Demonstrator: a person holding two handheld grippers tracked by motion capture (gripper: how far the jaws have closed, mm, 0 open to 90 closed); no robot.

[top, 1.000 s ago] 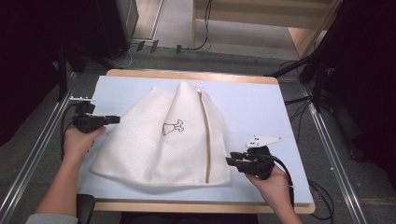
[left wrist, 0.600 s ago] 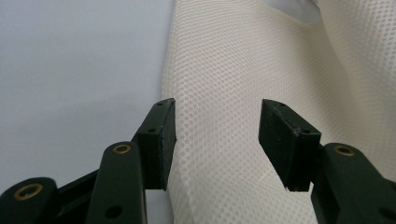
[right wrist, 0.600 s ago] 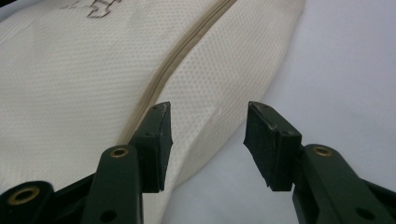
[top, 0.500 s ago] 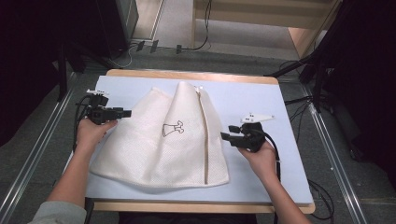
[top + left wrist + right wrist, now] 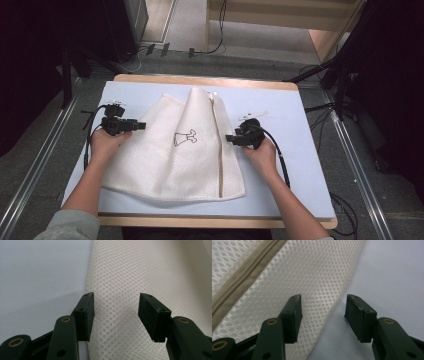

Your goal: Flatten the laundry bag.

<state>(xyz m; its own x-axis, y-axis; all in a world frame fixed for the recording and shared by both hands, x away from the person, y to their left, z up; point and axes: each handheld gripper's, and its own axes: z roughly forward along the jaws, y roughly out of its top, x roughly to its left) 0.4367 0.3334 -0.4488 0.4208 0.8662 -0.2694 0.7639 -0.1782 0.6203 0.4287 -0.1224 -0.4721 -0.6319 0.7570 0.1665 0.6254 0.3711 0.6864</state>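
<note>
Both tools are black. The left gripper [image 5: 141, 125] and the right gripper [image 5: 228, 138] each have two flat rectangular pads [image 5: 152, 315] on hinged arms with brass-coloured pins [image 5: 65, 319]. A black cable [image 5: 89, 137] loops from each body towards 6 o'clock. A pale plate [image 5: 114, 104] sits at 12 o'clock on the left one. A grey sleeve [image 5: 70, 229] covers the left forearm.
</note>
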